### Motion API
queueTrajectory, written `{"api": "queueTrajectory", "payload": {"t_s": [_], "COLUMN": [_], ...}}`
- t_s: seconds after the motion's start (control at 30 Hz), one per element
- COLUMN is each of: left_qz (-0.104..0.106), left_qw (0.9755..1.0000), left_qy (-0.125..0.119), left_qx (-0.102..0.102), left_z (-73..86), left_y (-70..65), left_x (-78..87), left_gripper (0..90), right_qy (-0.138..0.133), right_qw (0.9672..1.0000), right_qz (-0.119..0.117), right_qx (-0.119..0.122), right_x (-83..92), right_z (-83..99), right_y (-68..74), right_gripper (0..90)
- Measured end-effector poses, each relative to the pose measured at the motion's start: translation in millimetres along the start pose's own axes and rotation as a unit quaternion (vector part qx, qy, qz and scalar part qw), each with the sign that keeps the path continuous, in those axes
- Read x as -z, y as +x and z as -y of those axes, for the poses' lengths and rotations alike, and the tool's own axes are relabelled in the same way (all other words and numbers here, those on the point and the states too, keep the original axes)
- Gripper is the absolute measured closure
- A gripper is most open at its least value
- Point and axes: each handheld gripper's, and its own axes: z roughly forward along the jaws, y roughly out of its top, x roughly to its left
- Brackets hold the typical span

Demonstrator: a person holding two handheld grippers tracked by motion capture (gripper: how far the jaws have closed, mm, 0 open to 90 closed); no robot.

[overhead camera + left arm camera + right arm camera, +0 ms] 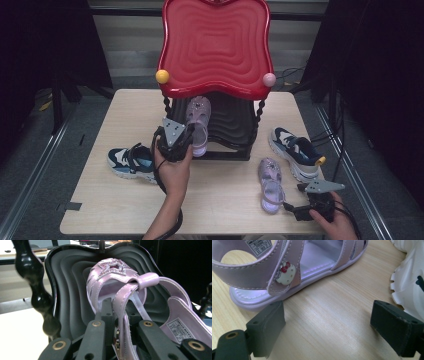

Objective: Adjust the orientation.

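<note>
A lilac sandal [199,117] with a glittery star [117,272] rests on the black lower shelf [232,122] of a small rack with a red top tray [215,45]. My left gripper [186,136] [120,315] is shut on that sandal's ankle strap, its heel end toward me. The matching second sandal [270,185] [287,272] lies flat on the table at the front right. Just behind its heel my right gripper [295,210] [327,322] stands open over bare wood, holding nothing.
A navy and white sneaker [131,161] lies left of the rack, and its mate [297,150] [409,277] right of it, close to my right gripper. A yellow ball [162,76] and a pink ball [269,79] cap the rack's posts. The wooden table [100,200] has room at the front left.
</note>
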Motion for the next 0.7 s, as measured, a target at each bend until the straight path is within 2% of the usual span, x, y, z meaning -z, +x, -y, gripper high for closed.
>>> {"api": "queueTrajectory", "payload": {"t_s": [0.27, 0.33, 0.67, 0.7], "left_qz": [-0.01, -0.014, -0.026, -0.032], "left_qw": [0.9998, 0.9998, 0.999, 0.999], "left_qy": [-0.011, -0.013, -0.027, -0.026], "left_qx": [0.009, 0.006, 0.022, 0.018], "left_z": [-4.9, -5.7, -6.1, -5.3], "left_y": [0.4, 0.7, 4.1, 3.1], "left_x": [-16.7, -20.2, -37.2, -41.0], "left_gripper": [81.6, 81.5, 81.5, 81.5], "right_qy": [0.0, 0.0, 0.0, 0.0], "right_qw": [1.0, 1.0, 1.0, 1.0], "right_qz": [0.0, 0.0, 0.0, 0.0], "right_qx": [0.0, 0.0, 0.0, 0.0], "right_x": [0.0, 0.0, 0.0, 0.0], "right_z": [0.0, 0.0, 0.1, 0.1], "right_y": [0.0, 0.0, 0.1, 0.1], "right_gripper": [11.6, 11.6, 11.6, 11.6]}}
